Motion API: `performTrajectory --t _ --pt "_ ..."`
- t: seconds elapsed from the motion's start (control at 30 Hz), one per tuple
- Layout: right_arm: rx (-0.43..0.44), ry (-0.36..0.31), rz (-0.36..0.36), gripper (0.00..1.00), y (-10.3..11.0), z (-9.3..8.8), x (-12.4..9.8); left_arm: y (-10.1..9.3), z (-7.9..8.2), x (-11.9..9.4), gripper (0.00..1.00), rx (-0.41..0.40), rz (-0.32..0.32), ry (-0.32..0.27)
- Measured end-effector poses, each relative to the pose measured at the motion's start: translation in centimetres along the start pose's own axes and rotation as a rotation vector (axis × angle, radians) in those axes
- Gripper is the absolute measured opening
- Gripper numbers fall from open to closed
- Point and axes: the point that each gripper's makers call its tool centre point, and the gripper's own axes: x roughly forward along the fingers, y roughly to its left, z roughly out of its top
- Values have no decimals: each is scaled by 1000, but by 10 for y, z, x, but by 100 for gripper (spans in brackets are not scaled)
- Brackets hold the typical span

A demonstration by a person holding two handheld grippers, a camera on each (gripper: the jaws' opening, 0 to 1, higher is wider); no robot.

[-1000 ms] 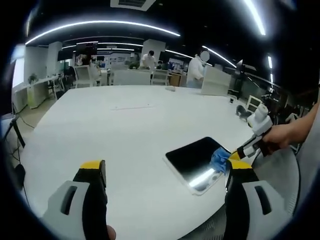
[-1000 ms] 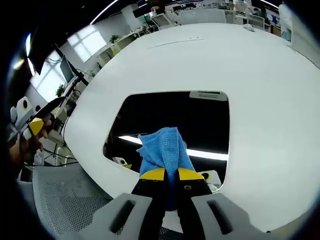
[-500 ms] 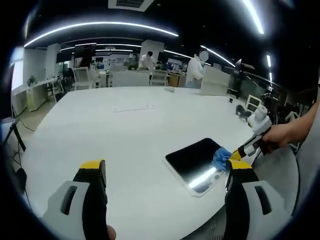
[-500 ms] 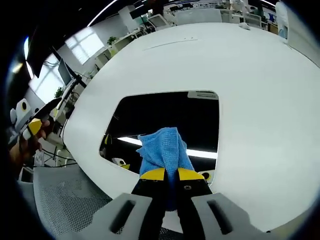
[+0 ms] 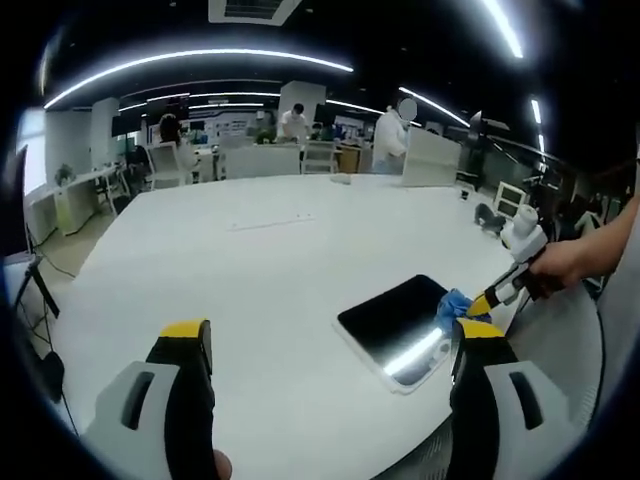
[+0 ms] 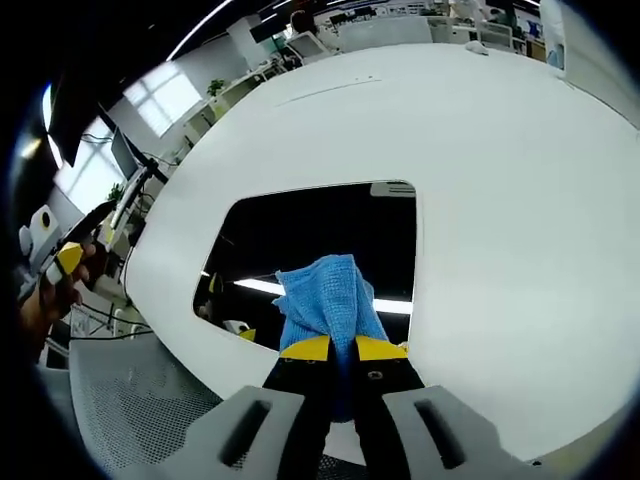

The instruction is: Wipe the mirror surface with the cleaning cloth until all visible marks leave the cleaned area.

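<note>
A dark rectangular mirror (image 6: 320, 235) with a white frame lies flat on the round white table (image 6: 510, 180), near its edge. My right gripper (image 6: 334, 348) is shut on a blue cleaning cloth (image 6: 325, 300), and the cloth rests on the mirror's near part. In the left gripper view the mirror (image 5: 395, 320) lies at the lower right, with the cloth (image 5: 455, 305) at its right corner and the right gripper (image 5: 490, 298) held by a hand. My left gripper (image 5: 330, 345) is open above the table, well left of the mirror, with nothing between its fingers.
The table's near edge curves just below the mirror, with grey mesh flooring (image 6: 140, 400) beyond it. People (image 5: 392, 135), chairs and desks stand far behind the table. A small item (image 5: 340, 178) lies at the table's far side.
The cloth in my right gripper has slid toward the mirror's right side. The left gripper's view has shifted slightly; the gripper stays open.
</note>
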Motion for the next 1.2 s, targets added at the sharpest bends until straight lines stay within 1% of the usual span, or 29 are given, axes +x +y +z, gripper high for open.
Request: performTrajectory --t 0.17,0.2,0.23,0.27,0.37,0.57,0.83,1.0,1.2 --pt "7 2 -10 2 -6 -1 -3 2 -2 -1 99 -6 -4 4" --pt "6 1 -13 2 -8 -1 -3 -1 -4 -2 99 5 -17 13" --pt "8 1 -16 2 -10 -2 -5 -2 -10 -2 99 41 -29 36" --pt "11 1 -17 2 -11 -2 -5 -2 -12 -2 99 37 -24 38" --pt "16 1 -22 2 -15 -2 -7 -1 -9 -3 99 0 -10 20" --pt "26 4 -32 2 -20 -3 -9 -4 -11 2 99 26 -17 39" --pt "37 9 -44 2 -28 -4 -13 -5 -7 5 99 9 -25 28" --pt "61 5 -53 2 -33 -5 -14 -1 -4 7 99 -7 -21 18" --pt "62 8 -55 2 -32 -4 -13 4 -4 8 99 -15 -18 12"
